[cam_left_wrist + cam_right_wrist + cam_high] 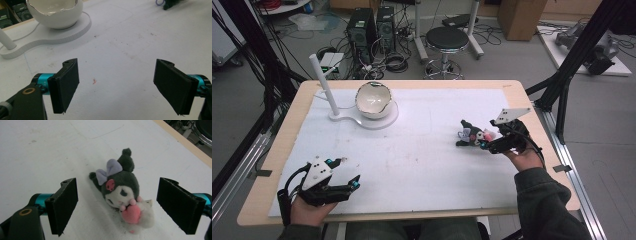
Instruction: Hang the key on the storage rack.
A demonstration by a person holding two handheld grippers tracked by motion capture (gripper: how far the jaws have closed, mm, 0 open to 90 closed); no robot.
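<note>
Plush toy (120, 187) lying flat on white mat (422, 150), approx 3 o'clock of table (long axis: head toward 11, feet toward 5). Right gripper (117, 205) open astride it, untouched; left gripper (116, 85) open, empty.

Bare mat (422, 155) mid-table; bowl stand (362, 119) blocks far-left.

From my screen, the plush toy (122, 191) at the centre of the right gripper view looks like soft, fuzzy cloth, with a smoother lilac bow. The pads on the jaws look matt black and rubbery, on glossy teal metal fittings. The surface (422, 165) has a matt white, faintly scuffed sheet with a pale wood rim. At upper left, the bowl (373, 99) looks glossy, like glazed ceramic; its stand (384, 121) is matt white plastic.
</note>
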